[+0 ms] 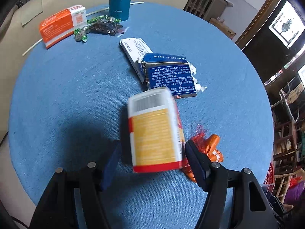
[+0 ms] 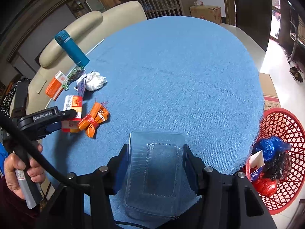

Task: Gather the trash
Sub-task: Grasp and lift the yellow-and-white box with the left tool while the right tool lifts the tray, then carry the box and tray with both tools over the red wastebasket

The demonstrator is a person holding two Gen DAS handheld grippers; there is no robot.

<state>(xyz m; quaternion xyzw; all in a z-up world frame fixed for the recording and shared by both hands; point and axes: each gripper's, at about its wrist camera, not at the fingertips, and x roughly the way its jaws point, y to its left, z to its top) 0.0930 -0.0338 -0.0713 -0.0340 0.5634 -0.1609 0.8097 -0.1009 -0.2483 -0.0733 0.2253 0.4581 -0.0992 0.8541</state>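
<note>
My left tool point(image 1: 152, 148) had its fingers spread around a blurred yellow-and-red cardboard box point(image 1: 155, 131) above the blue cloth counter point(image 1: 66, 87); whether they gripped it I couldn't tell. My right tool point(image 2: 155, 164) clamped a clear plastic clamshell tray point(image 2: 156, 171), with the red mesh basket point(image 2: 286, 126) of trash off its right.

Round table point(image 2: 171, 66) layout, with a basket off its right edge

On the blue-clothed round table, the tall teal flask point(image 1: 119, 0) stands at the far edge; nearer than the flask lie green-wrapped candies point(image 1: 91, 22), left of them an orange-and-white carton point(image 1: 61, 24). Nearer the middle lies a flattened blue toothpaste box point(image 1: 169, 74). A red mesh basket point(image 2: 286, 133) sits below the table's right edge, holding crumpled bags point(image 2: 270, 148).
</note>
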